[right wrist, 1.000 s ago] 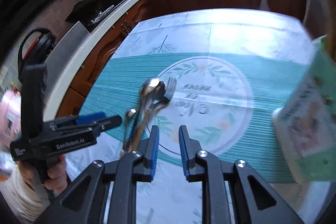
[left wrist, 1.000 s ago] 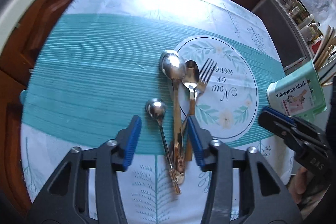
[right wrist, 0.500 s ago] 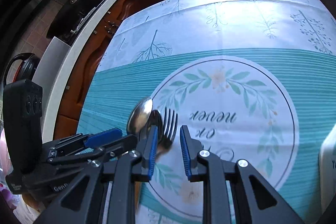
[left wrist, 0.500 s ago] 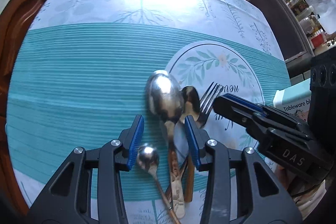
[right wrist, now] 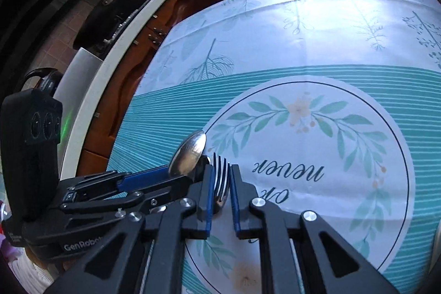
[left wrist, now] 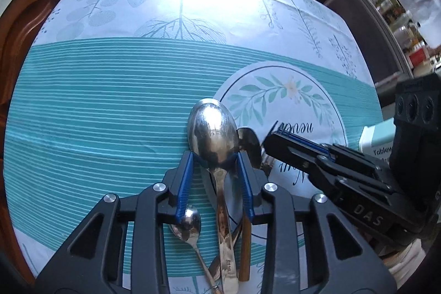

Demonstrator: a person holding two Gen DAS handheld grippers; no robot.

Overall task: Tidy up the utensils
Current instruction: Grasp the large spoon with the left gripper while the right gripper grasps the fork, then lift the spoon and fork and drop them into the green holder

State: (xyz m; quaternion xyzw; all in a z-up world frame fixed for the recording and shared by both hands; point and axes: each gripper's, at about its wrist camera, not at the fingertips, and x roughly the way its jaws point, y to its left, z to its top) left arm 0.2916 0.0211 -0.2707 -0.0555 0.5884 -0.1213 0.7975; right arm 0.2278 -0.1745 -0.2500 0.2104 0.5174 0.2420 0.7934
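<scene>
- Left tongs [left wrist: 214,157]: blue-padded, black-framed; jaws have just been closing; pads now sit against both edges of the large polished steel spoon [left wrist: 212,132] at the base of its bowl, pinching it; the spoon lies on the surface, bowl pointing away from the camera, handle running back between the fingers
- Right tongs [right wrist: 221,183]: same build; jaws have just been closing; narrow gap, the silver four-tined fork [right wrist: 220,175] is between the pads; whether the pads actually press it I cannot tell
- Surface: table under a white-and-teal striped cloth [left wrist: 96,106] with leaf print and a round wreath emblem
- Utensil cluster sits at the emblem's left edge; a second, darker spoon [left wrist: 249,142] lies just right of the large one, partly under the right tongs
- Small round-bowled steel teaspoon [left wrist: 188,223] lies under the left finger of the left tongs, apart from the grip
- Pale green box labelled "Tablew…" [left wrist: 379,139] at the right edge, mostly hidden
</scene>
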